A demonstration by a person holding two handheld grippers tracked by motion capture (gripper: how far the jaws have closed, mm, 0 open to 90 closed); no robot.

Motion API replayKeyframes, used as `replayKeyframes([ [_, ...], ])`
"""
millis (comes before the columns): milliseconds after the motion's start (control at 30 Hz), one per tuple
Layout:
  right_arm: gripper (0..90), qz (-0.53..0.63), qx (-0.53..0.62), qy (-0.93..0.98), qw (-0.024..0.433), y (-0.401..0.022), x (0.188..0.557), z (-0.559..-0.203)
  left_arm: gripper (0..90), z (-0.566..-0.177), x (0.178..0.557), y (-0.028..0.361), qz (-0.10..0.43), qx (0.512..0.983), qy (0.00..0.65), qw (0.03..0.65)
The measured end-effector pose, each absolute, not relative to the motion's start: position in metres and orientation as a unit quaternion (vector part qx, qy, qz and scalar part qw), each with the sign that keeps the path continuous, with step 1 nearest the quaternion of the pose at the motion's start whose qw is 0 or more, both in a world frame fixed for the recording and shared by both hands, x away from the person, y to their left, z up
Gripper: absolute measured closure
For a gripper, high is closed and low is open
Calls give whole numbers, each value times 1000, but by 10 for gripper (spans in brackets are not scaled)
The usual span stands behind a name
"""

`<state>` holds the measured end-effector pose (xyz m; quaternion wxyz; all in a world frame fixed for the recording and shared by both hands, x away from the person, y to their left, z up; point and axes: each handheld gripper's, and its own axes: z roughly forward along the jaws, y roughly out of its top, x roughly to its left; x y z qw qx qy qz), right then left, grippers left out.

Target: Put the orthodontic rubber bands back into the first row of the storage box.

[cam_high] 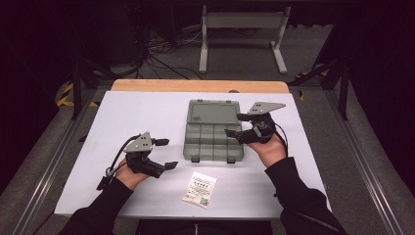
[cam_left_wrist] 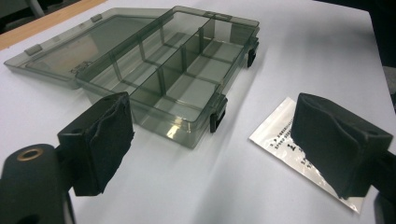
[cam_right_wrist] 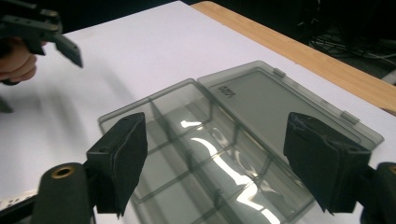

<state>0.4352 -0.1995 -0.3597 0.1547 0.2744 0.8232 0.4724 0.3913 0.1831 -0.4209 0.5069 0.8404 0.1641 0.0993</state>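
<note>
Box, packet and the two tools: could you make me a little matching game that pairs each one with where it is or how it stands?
Things:
1. box
2. packet
3. left tool
4. right tool

States:
A. flat on the table, near the front edge
B. open and empty, held above the box
C. lid laid back, compartments empty
D. open and empty, left of the packet

Pairs: 1-C, 2-A, 3-D, 4-B

packet [cam_left_wrist: 280, 144] partly hidden, its print unreadable
</note>
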Motion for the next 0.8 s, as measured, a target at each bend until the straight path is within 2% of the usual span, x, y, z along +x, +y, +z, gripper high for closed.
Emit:
replayKeyframes([
  [167,151,468,267,829,152,-193,423,-358,120,-419,386,195,129,846,163,491],
  [333,107,467,236,839,150,-185,410,-354,110,-420,383,202,125,844,171,493],
  [500,103,466,219,845,147,-178,402,-354,110,-420,381,208,127,842,172,495],
  [800,109,435,190,875,96,-156,389,-351,109,-421,384,214,124,835,183,503],
])
